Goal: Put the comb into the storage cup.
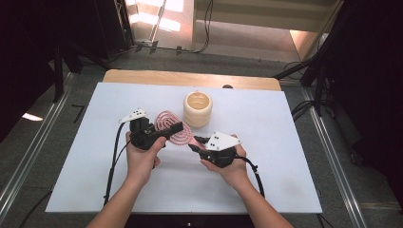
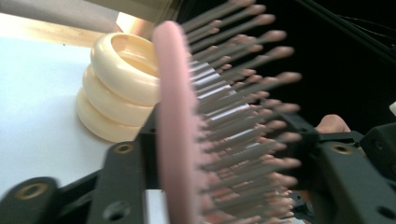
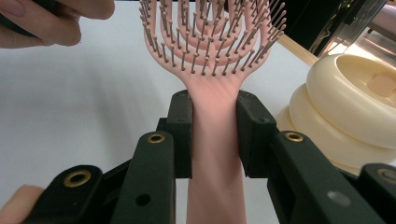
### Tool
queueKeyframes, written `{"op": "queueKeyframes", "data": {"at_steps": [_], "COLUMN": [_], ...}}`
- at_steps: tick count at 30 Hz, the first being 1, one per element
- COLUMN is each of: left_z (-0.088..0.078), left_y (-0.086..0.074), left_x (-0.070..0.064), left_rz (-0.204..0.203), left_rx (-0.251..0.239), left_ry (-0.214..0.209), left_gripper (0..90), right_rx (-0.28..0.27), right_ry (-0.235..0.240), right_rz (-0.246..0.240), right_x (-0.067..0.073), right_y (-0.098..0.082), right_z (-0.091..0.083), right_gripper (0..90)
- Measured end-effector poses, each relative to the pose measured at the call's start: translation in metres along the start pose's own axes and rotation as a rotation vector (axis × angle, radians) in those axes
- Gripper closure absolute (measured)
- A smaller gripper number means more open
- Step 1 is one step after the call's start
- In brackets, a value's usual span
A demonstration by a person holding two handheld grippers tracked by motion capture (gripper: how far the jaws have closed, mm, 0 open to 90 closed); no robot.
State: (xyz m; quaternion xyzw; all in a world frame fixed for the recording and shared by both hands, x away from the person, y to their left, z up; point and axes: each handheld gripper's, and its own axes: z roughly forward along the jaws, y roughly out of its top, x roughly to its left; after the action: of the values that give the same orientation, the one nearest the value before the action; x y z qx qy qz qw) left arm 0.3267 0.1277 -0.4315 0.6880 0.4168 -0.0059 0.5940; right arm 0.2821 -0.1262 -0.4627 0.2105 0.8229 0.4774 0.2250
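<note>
A: Right gripper (image 3: 215,135) clamped on the handle of the pink hairbrush (image 3: 212,60), held above the table (image 1: 285,142) at seven o'clock from the cream holder (image 1: 197,108).

B: Left gripper (image 2: 224,154) half spread around the bristled head, pinch unclear. Could twist or slip if squeezed on bristles.

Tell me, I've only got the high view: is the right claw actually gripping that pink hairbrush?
Observer: Yes. The right gripper view shows the right claw clamped on the hairbrush handle, just below the head.
Operator: And the left claw?
Observer: The left claw has the brush head edge-on between its jaws. Whether both pads press on it, I can't tell.
Operator: Which way do the bristles face?
Observer: In the left gripper view the bristles point toward the jaw at the picture's right, away from the cream holder.
</note>
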Motion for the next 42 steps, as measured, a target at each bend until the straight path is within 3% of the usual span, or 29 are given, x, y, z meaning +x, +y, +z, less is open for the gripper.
{"op": "queueKeyframes", "data": {"at_steps": [9,11,18,19,20,21,22,25,28,29,30,31,36,42], "left_z": [-0.001,-0.003,-0.004,-0.005,-0.005,-0.006,-0.006,-0.008,-0.010,-0.010,-0.011,-0.011,-0.013,-0.013], "left_y": [0.002,0.004,0.005,0.005,0.005,0.006,0.006,0.008,0.009,0.009,0.009,0.009,0.011,0.014], "left_x": [0.004,0.002,-0.003,-0.004,-0.005,-0.005,-0.005,-0.004,-0.004,-0.004,-0.004,-0.004,-0.005,-0.006], "left_rz": [-0.047,-0.018,0.022,0.037,0.057,0.068,0.067,0.073,0.085,0.087,0.089,0.094,0.117,0.131], "left_rx": [0.017,0.026,0.024,0.021,0.016,0.015,0.013,0.006,0.001,0.000,-0.004,-0.007,-0.006,-0.008], "left_ry": [-0.032,-0.050,-0.054,-0.038,-0.019,-0.007,-0.011,-0.011,-0.007,-0.004,-0.006,-0.008,-0.006,-0.003], "left_gripper": [60.4,62.9,63.9,64.0,64.0,64.1,64.0,64.1,64.1,64.1,64.1,64.1,64.1,64.1], "right_rx": [-0.011,-0.018,-0.038,-0.054,-0.054,-0.062,-0.062,-0.078,-0.087,-0.089,-0.089,-0.103,-0.117,-0.118], "right_ry": [-0.003,0.005,0.034,0.038,0.038,0.037,0.037,0.008,0.013,0.010,0.004,0.023,-0.010,-0.042], "right_rz": [-0.008,0.001,0.038,0.060,0.060,0.091,0.091,0.120,0.141,0.149,0.165,0.188,0.230,0.241], "right_x": [0.002,0.003,0.002,-0.001,-0.001,-0.003,-0.003,-0.008,-0.011,-0.012,-0.013,-0.016,-0.024,-0.031], "right_y": [-0.007,-0.010,-0.014,-0.014,-0.014,-0.013,-0.013,-0.013,-0.013,-0.013,-0.013,-0.014,-0.021,-0.030], "right_z": [0.005,0.008,0.009,0.007,0.007,0.005,0.005,-0.001,-0.004,-0.006,-0.007,-0.011,-0.022,-0.031], "right_gripper": [67.6,67.5,65.6,57.3,57.3,46.3,46.3,32.8,24.4,13.2,8.0,0.0,0.0,0.0]}}
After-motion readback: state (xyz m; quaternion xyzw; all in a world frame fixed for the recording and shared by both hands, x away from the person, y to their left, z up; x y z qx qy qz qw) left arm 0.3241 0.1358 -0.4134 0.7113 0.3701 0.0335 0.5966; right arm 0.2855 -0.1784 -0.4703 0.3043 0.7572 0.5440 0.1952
